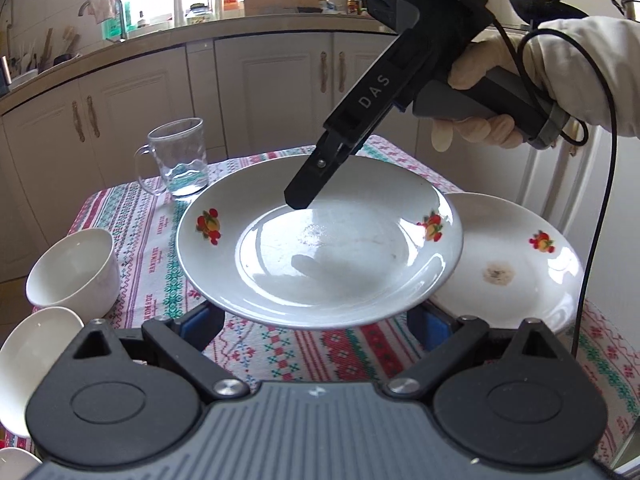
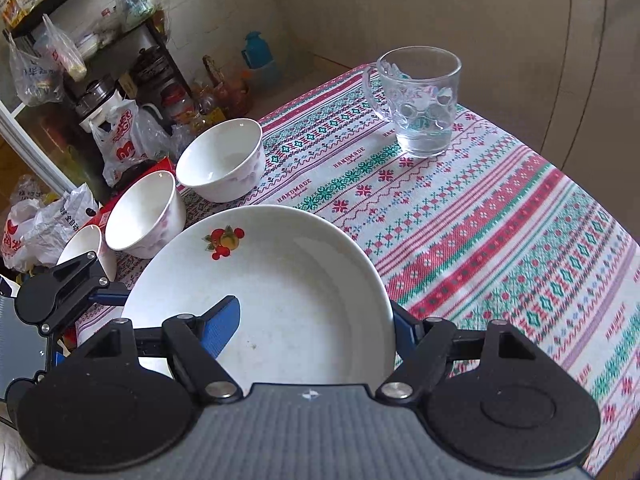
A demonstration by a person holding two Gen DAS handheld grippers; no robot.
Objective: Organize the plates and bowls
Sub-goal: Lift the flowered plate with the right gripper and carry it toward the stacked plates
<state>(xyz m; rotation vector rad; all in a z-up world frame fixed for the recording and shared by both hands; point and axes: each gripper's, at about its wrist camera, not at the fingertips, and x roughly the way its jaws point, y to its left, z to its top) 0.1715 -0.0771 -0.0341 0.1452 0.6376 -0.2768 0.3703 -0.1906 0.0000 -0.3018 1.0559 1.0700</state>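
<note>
The fruit-patterned plate [image 1: 320, 248] is off the table [image 2: 480, 240], hanging over its near edge, and it takes both tools to keep it there. The left gripper [image 1: 316, 324] has its fingers spread wide and tucked under the near rim, so the plate seems to rest on them like a shelf rather than being pinched. The right gripper [image 2: 314, 326], in a gloved hand [image 1: 500, 92], straddles the opposite rim, one blue pad over the inside and the other outside and below. I cannot tell whether it is actually squeezing.

A matching second plate [image 1: 520, 264] with a brown stain lies by the table's right edge, partly beneath the raised one, so I take it as the stacking target. Three white bowls [image 2: 220, 164] line the left edge, and a glass mug [image 2: 420, 100] stands near the far corner, clear of the carry.
</note>
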